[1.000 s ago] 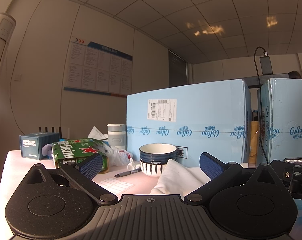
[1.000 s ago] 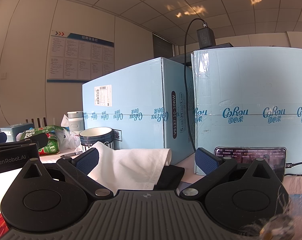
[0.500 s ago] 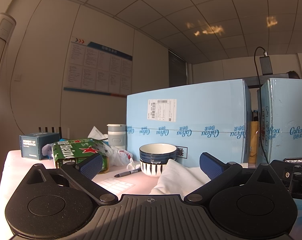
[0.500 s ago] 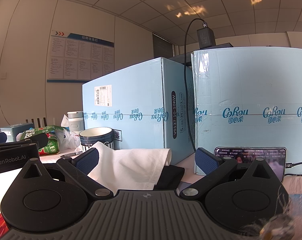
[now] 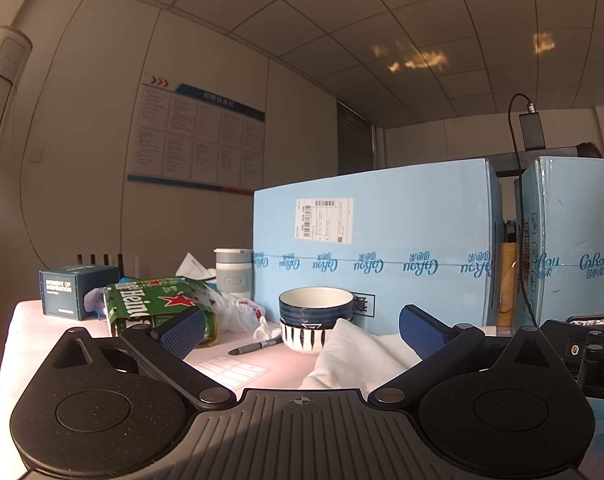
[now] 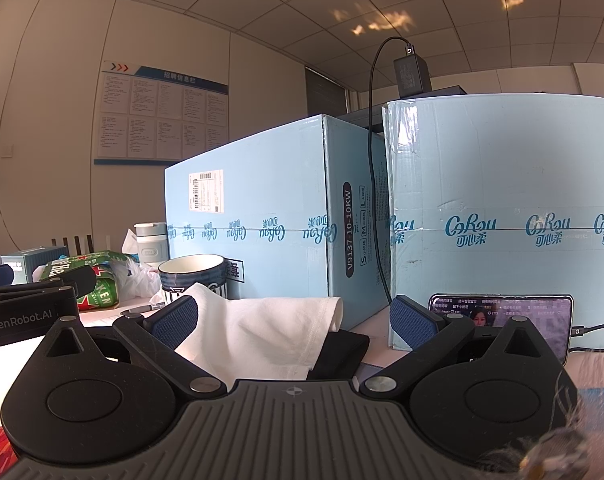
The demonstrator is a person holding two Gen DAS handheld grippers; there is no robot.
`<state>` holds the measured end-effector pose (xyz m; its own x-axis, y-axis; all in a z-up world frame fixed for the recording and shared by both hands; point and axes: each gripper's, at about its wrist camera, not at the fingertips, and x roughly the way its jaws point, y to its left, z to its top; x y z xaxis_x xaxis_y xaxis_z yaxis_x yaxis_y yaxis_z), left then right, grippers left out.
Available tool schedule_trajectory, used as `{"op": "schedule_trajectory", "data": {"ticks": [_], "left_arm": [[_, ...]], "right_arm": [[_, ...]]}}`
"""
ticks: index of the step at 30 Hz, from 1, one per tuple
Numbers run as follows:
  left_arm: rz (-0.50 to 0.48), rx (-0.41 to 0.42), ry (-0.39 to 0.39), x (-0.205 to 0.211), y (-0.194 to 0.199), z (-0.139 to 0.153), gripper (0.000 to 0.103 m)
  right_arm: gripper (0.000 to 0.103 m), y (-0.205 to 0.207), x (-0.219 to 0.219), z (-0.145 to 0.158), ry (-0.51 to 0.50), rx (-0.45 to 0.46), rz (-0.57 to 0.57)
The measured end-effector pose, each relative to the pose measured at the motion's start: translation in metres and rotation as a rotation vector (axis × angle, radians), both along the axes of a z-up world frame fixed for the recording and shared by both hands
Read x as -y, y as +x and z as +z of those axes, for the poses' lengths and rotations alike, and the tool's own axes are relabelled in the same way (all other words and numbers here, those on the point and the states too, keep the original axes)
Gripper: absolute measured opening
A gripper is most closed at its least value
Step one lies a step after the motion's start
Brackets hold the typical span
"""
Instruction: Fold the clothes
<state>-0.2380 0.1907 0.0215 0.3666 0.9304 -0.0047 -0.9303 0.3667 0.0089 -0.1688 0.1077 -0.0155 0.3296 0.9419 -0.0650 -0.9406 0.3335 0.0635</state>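
Observation:
A white garment (image 6: 258,336) lies bunched on the table, draped over a black cloth (image 6: 338,350). In the left wrist view the same white garment (image 5: 354,354) rises in a peak between the fingers and beyond them. My left gripper (image 5: 300,330) is open, its blue pads wide apart, nothing held. My right gripper (image 6: 294,320) is open too, just short of the garment, with the cloth showing between its fingers. The left gripper's body (image 6: 30,308) shows at the left edge of the right wrist view.
Two tall light-blue cartons (image 5: 382,248) (image 6: 502,216) wall off the back. Stacked striped bowls (image 5: 316,318), a pen (image 5: 254,347), a green beer pack (image 5: 150,304), a grey cup (image 5: 234,274) and a dark box (image 5: 66,292) stand left. A lit phone (image 6: 502,316) leans against the right carton.

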Motion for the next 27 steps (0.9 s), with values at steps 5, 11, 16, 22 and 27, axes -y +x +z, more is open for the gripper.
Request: {"op": "schedule_trajectory", "data": {"ticks": [5, 11, 16, 22, 27], "left_arm": [[0.0, 0.0, 0.0, 0.0002, -0.0001, 0.0, 0.103], [0.0, 0.001, 0.001, -0.0001, -0.0004, -0.0002, 0.103], [0.0, 0.001, 0.001, 0.0001, -0.0003, -0.0003, 0.103], [-0.007, 0.001, 0.002, 0.0008, -0.0007, 0.0001, 0.103], [-0.009, 0.002, 0.003, 0.0012, -0.001, 0.0003, 0.103]], "right_arm": [[0.103, 0.0, 0.0, 0.0, 0.0, 0.0, 0.0], [0.103, 0.0, -0.0002, -0.0001, 0.0, 0.0, 0.0], [0.103, -0.0001, -0.0001, -0.0001, 0.0, 0.0, 0.0], [0.103, -0.0002, 0.0, -0.0001, 0.0, 0.0, 0.0], [0.103, -0.0001, 0.0, -0.0001, -0.001, 0.0, 0.0]]}}
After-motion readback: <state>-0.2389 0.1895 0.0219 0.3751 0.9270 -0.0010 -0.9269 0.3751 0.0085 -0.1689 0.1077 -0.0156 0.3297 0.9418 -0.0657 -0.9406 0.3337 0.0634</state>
